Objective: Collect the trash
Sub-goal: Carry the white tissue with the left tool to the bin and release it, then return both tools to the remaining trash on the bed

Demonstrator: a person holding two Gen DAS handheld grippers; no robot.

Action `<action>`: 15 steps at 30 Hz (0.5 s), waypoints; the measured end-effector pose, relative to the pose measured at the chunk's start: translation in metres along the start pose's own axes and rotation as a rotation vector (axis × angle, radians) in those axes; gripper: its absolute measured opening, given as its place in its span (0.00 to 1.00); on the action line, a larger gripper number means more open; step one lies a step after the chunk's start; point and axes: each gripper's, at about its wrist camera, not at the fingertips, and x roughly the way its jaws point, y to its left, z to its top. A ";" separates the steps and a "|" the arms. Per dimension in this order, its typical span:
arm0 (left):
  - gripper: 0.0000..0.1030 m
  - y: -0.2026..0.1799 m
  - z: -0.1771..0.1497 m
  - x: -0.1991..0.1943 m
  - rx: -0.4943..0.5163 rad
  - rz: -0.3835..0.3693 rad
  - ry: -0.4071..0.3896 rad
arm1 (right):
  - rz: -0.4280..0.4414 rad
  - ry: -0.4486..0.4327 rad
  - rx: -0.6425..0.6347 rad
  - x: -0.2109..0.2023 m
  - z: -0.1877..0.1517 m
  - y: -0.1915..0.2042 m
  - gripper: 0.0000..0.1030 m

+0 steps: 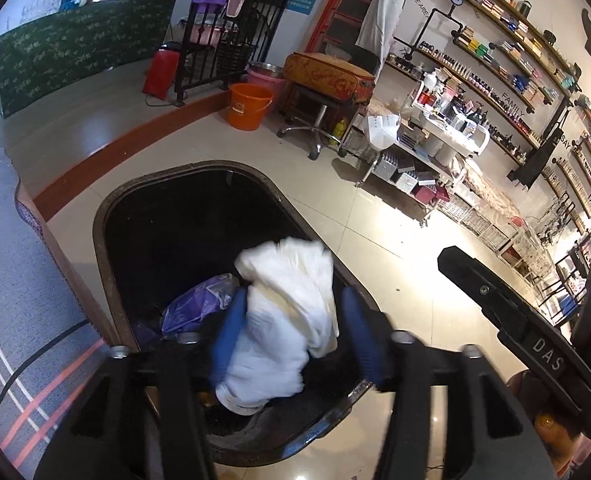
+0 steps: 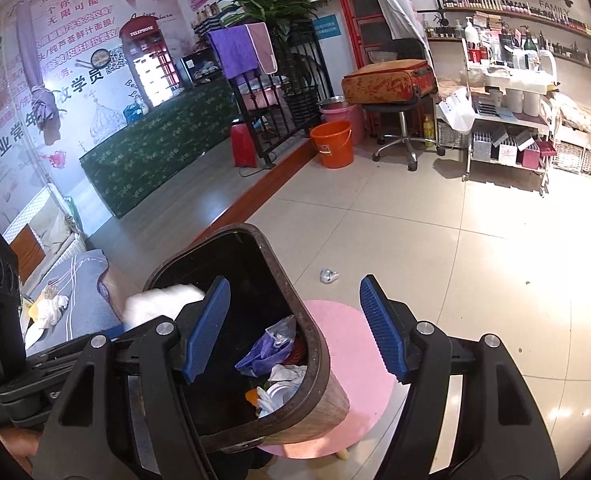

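Observation:
My left gripper (image 1: 295,332) is above the open trash bin (image 1: 111,256), with a crumpled white paper wad (image 1: 287,312) between its blue pads; the right pad stands slightly off the wad. The wad also shows in the right wrist view (image 2: 155,304) at the bin's left rim. The bin (image 2: 315,344) is dark brown with a black liner and holds a purple plastic bag (image 2: 267,352) and white scraps (image 2: 279,388). My right gripper (image 2: 295,328) is open and empty, over the bin's right rim. A small crumpled scrap (image 2: 328,275) lies on the tiled floor beyond the bin.
A pink round stool (image 2: 355,364) stands under the bin's right side. A grey bed or mat (image 2: 71,304) with tissue scraps (image 2: 51,308) lies left. An orange bucket (image 2: 333,144), a wheeled stool with a suitcase (image 2: 387,80) and a product cart (image 2: 507,120) stand further back.

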 end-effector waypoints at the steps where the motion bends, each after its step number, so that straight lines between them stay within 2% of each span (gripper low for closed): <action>1: 0.66 0.000 0.002 0.000 -0.005 -0.005 -0.006 | -0.001 0.002 0.005 0.000 -0.001 0.000 0.66; 2: 0.72 0.001 0.001 -0.002 -0.013 -0.010 -0.013 | -0.002 0.002 0.008 0.000 -0.001 -0.001 0.66; 10: 0.86 0.005 -0.006 -0.025 -0.031 0.020 -0.064 | 0.019 0.013 0.022 0.001 -0.001 0.004 0.74; 15: 0.89 0.014 -0.016 -0.041 -0.047 0.065 -0.091 | 0.052 0.035 0.015 0.005 -0.004 0.016 0.79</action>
